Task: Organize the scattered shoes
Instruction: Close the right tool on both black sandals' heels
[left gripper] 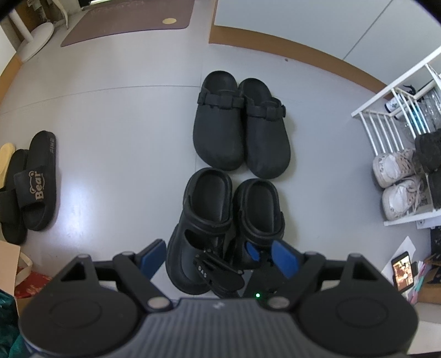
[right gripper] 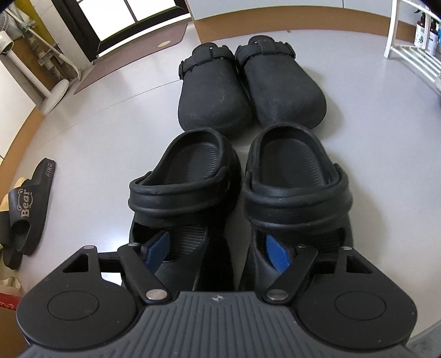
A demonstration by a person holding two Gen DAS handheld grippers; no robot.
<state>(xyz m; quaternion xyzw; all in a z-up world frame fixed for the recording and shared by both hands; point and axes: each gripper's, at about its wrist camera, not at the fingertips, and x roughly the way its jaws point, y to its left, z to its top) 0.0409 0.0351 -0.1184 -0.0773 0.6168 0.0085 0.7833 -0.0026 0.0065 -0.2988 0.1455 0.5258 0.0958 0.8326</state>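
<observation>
Now we have the right claw (right gripper: 217, 250) set with 1 blue pad inside each strap clog, spanning the inner walls of the left strap clog (right gripper: 182, 187) and the right strap clog (right gripper: 297, 179), not yet pinching. These stand on the floor (right gripper: 110, 132) just behind the buckle clogs (right gripper: 248, 85). Squeeze evenly, keeping both heels level. The left claw (left gripper: 217, 256) hangs wide, holding nothing.

A brown doormat (left gripper: 129, 20) by the door, a white fan base (right gripper: 53, 95) — a phone (left gripper: 403, 271) propped nearby.
</observation>
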